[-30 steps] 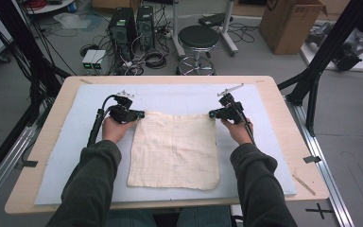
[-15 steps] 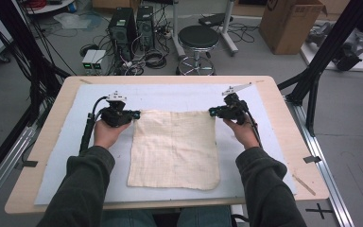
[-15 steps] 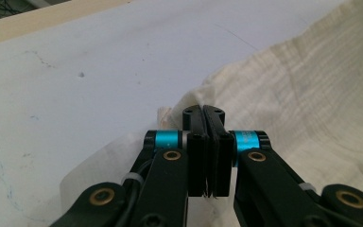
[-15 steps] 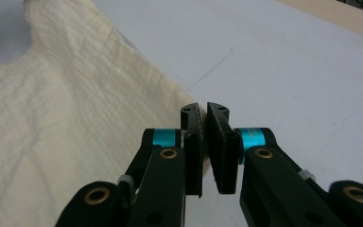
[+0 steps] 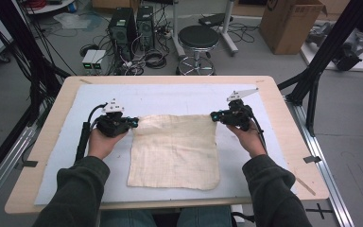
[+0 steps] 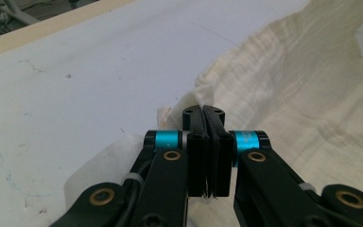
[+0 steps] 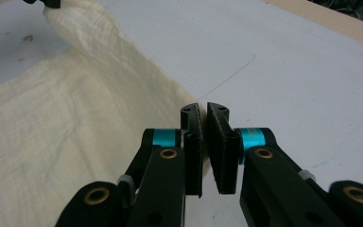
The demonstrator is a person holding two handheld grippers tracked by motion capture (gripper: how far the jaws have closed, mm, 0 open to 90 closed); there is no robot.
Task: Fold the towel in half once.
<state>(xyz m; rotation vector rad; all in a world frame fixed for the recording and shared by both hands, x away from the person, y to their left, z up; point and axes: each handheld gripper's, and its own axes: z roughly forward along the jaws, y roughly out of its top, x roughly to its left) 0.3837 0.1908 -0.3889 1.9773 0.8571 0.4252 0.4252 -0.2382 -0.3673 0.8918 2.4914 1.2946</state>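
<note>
A cream cloth (image 5: pixel 175 151) lies spread on a pale blue mat (image 5: pixel 170 97). Its near part rests flat, and its far edge is stretched between my two grippers. My left gripper (image 5: pixel 133 122) is shut on the far left corner; in the left gripper view its jaws (image 6: pixel 203 111) pinch the fabric (image 6: pixel 302 94), which bunches up behind them. My right gripper (image 5: pixel 214 116) holds the far right corner; in the right gripper view its jaws (image 7: pixel 203 108) stand almost together where the cloth (image 7: pixel 52 123) ends. The left gripper (image 7: pixel 52 4) shows at that view's top left, holding the other corner raised.
The mat covers most of a wooden table (image 5: pixel 47 142). Beyond the far edge, on the floor, stand a black stool (image 5: pixel 198 38), computer towers (image 5: pixel 132 23) with cables and a cardboard box (image 5: pixel 293 23). Black frame poles (image 5: pixel 312 90) rise at the right.
Both hands have drawn back a little toward the person and risen slightly. The cloth's far corners came with them. The jaws have stayed shut.
</note>
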